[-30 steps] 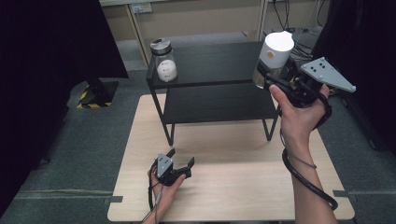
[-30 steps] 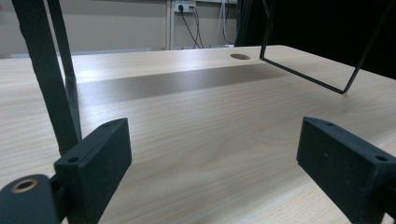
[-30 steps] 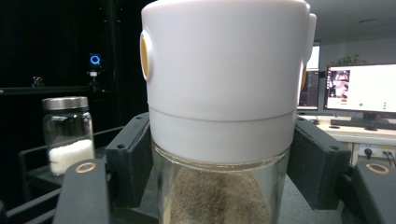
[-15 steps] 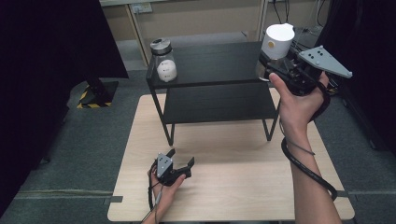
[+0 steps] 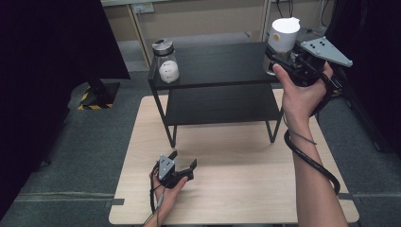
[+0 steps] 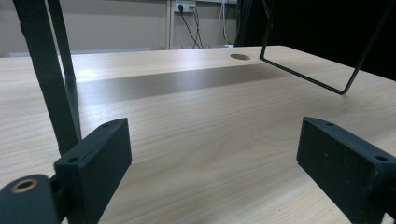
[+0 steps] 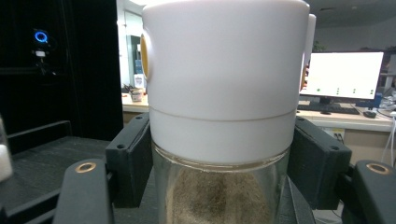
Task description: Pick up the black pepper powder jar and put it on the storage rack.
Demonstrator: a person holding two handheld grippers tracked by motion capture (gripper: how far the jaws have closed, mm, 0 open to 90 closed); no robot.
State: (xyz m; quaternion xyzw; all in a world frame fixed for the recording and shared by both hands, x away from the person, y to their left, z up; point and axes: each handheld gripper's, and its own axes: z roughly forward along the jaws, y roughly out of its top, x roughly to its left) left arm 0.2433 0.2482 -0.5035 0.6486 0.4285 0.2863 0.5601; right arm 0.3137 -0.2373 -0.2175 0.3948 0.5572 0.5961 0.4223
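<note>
Grey carpet floor noted all around a light wooden table (image 5: pixel 236 194), with a black two-level rack (image 5: pixel 217 61) standing on the far half of that table.

Found the right gripper (image 5: pixel 276 61) at the right end of the rack's top level, carried by the right hand (image 5: pixel 298 94) coming from the near side. Found its jaws clenched on a glass jar (image 5: pixel 283 35) with a tall white lid, one pad pressing on each side, just at the lower edge of the lid. Kept the jar upright there, over the right front corner of the rack. Could not tell whether the bottom of the jar touched the top level or hung a little above it. From the right gripper view, saw the same jar (image 7: pixel 224 70) very near between the two black pads, with brownish powder inside the glass under the lid.

Noticed a second jar (image 5: pixel 165 61), with a metal lid and something white inside, at the left end of the same top level, well apart from the first.

Located the left gripper (image 5: pixel 183 160) in front of the rack, low on the table in the left hand (image 5: pixel 168 189). Saw its jaws released and wide, with nothing but bare wood between them, also in the left gripper view (image 6: pixel 215 154).
</note>
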